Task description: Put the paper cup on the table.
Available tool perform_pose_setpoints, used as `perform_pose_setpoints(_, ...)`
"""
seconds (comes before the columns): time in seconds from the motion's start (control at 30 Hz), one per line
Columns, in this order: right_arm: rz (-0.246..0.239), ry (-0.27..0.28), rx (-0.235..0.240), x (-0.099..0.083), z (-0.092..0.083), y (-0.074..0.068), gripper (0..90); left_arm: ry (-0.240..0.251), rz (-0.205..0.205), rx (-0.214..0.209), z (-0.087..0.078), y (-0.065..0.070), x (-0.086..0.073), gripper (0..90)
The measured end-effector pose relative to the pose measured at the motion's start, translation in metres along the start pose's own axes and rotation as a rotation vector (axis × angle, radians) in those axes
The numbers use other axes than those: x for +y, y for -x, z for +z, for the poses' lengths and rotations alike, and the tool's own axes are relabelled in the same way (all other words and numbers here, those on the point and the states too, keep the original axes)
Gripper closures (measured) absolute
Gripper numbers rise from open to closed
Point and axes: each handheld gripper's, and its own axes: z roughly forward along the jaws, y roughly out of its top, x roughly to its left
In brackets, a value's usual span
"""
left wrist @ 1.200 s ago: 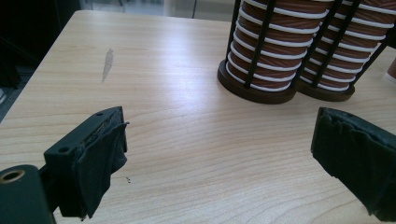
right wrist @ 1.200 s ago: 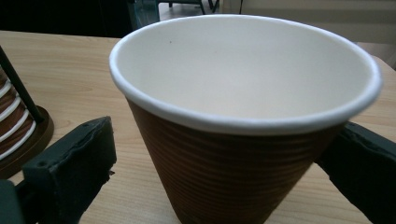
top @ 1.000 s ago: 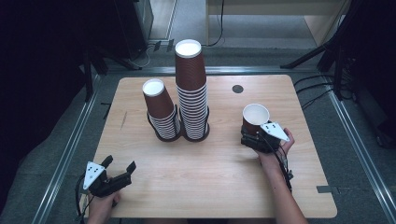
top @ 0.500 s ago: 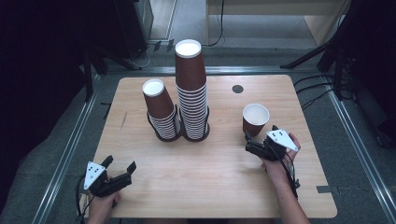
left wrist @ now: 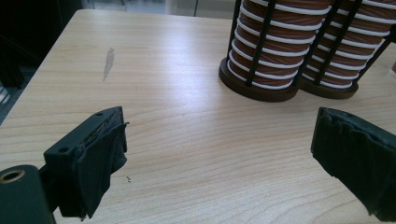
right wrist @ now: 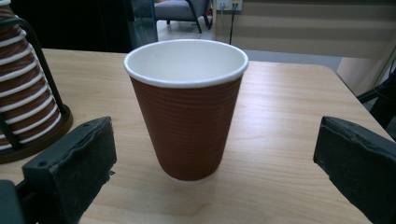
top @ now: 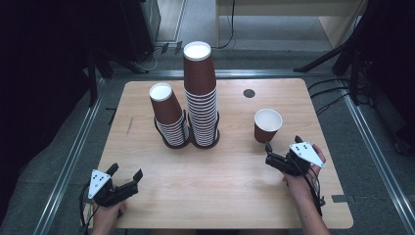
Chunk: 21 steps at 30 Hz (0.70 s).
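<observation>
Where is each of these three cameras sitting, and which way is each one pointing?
High view: above the person's edge of the table, looking forward and down; both forearms, left gripper, right gripper.
Left gripper view: rides that gripper, low, facing the cup stacks' black holder; its open jaws show.
Right gripper view: rides that gripper, facing the single paper cup; its open jaws show.
Shared: the single cup appears from above and from the right gripper.

Ribbed paper cup [right wrist: 187, 116], matt wood table [right wrist: 289, 140] — smooth
</observation>
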Motion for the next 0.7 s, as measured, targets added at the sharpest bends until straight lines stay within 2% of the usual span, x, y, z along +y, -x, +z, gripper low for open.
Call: perform_pose_setpoints(0.7, 0.048, -0.011, -0.061, -0.021, -0.035, 0.033, 0.0, -0.004, 0.002, 0.002, 0.0, 0.001, 0.0, 3.9)
